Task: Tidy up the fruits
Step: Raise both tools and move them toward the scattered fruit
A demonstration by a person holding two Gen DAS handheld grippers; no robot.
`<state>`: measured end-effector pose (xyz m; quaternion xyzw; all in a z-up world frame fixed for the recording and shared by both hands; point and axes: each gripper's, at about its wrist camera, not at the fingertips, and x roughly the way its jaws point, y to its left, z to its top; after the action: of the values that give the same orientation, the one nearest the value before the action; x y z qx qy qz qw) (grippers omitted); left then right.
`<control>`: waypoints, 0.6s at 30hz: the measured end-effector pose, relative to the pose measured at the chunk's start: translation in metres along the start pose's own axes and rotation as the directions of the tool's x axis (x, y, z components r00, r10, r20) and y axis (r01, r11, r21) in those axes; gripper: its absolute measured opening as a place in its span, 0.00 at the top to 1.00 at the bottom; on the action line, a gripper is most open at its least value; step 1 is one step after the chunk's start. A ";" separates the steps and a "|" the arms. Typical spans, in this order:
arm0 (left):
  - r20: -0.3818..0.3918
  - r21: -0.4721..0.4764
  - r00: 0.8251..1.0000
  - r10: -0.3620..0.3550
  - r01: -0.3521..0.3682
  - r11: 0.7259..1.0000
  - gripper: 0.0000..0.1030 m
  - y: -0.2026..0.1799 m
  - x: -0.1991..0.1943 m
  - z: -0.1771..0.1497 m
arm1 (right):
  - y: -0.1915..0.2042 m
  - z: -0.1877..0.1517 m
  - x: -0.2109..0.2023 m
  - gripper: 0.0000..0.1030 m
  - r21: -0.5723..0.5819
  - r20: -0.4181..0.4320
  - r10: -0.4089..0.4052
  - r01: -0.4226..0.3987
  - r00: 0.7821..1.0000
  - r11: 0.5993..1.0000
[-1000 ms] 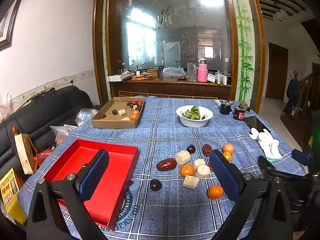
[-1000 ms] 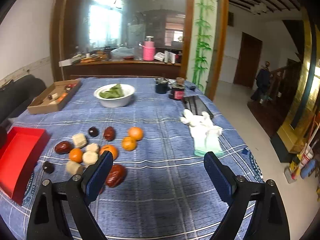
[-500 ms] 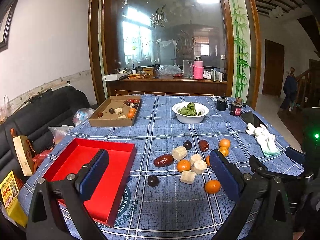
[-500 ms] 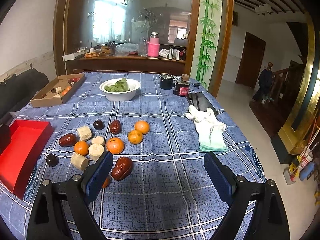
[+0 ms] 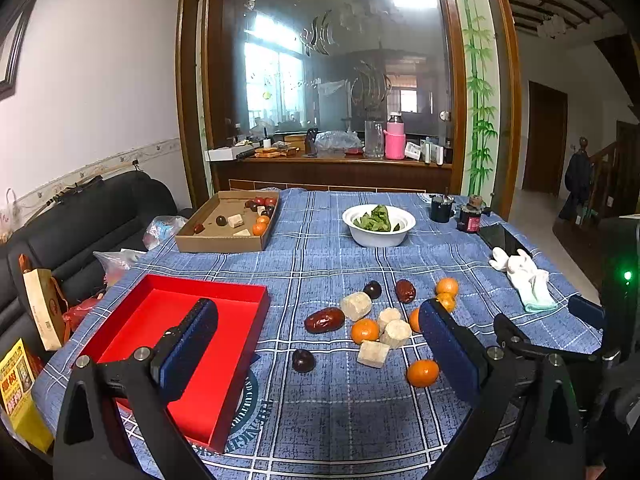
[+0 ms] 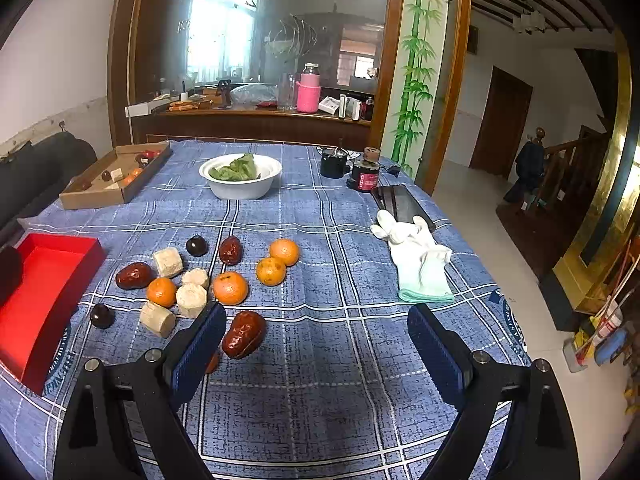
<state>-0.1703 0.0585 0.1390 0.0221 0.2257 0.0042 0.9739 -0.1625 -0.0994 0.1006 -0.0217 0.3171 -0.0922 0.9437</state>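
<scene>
Fruits (image 6: 230,288), red tray (image 5: 132,320) on table (image 6: 320,380)

A blue tablecloth (image 6: 320,360) with a white plaid grid carries orange mandarins (image 6: 230,288), glossy reddish-brown dates (image 6: 243,334) and pale beige cubes (image 6: 191,300); left, a bright red tray (image 5: 256,312); far, a white bowl (image 6: 240,188) of green leaves.

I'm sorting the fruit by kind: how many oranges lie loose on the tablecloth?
5. Far orange, its neighbour orange, middle orange, left orange beside the pale chunks, and near orange, half hidden behind the right claw in its own view. More sit in the cardboard box.
</scene>
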 end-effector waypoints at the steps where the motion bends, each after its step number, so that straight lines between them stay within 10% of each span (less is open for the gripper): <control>1: 0.003 -0.001 1.000 -0.001 0.001 1.000 0.03 0.001 0.000 0.000 | 0.000 0.000 0.000 0.08 -0.002 0.002 -0.003 0.003 1.000 1.000; 18: 0.039 -0.016 0.999 0.015 -0.014 1.000 0.03 0.005 -0.004 0.000 | -0.003 -0.002 0.002 0.08 -0.007 -0.004 -0.007 0.007 1.000 1.000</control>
<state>-0.1734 0.0634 0.1412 0.0160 0.2062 0.0126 0.9783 -0.1623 -0.1023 0.0982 -0.0261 0.3192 -0.0944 0.9426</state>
